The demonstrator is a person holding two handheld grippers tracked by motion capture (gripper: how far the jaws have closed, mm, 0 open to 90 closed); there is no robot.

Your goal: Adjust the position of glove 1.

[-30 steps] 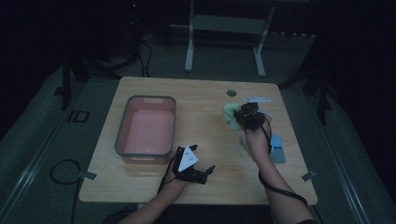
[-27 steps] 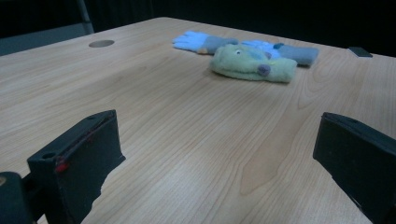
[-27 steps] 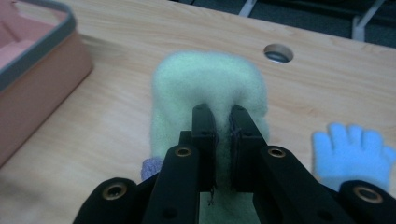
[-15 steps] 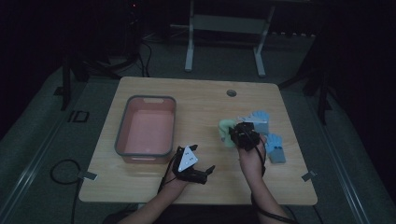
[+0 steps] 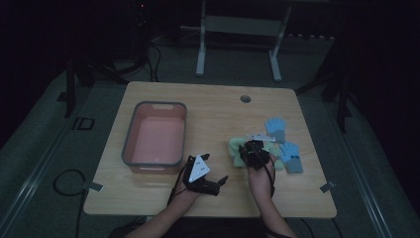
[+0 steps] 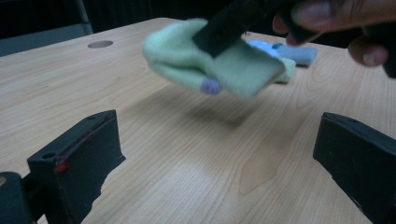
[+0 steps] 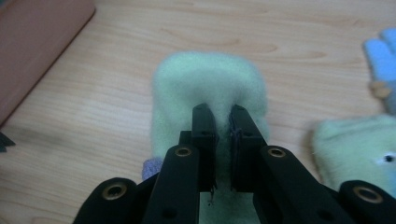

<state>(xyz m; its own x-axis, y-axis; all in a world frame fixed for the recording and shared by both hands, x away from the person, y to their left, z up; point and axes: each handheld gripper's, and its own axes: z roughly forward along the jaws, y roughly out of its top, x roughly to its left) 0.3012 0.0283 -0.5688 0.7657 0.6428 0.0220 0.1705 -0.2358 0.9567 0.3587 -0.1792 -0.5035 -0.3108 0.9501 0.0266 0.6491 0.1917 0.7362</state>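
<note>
Fingers [image 7: 204,135] pinching green mitten [image 7: 210,84], wooden table [image 5: 208,106] (dark room)

Dim room in the high view, surroundings nearly black, the worktop [image 5: 208,111] faintly lit from above. Both gripper views are brighter; the green mitten [image 6: 219,60] blurs, casting a soft shadow below.
</note>
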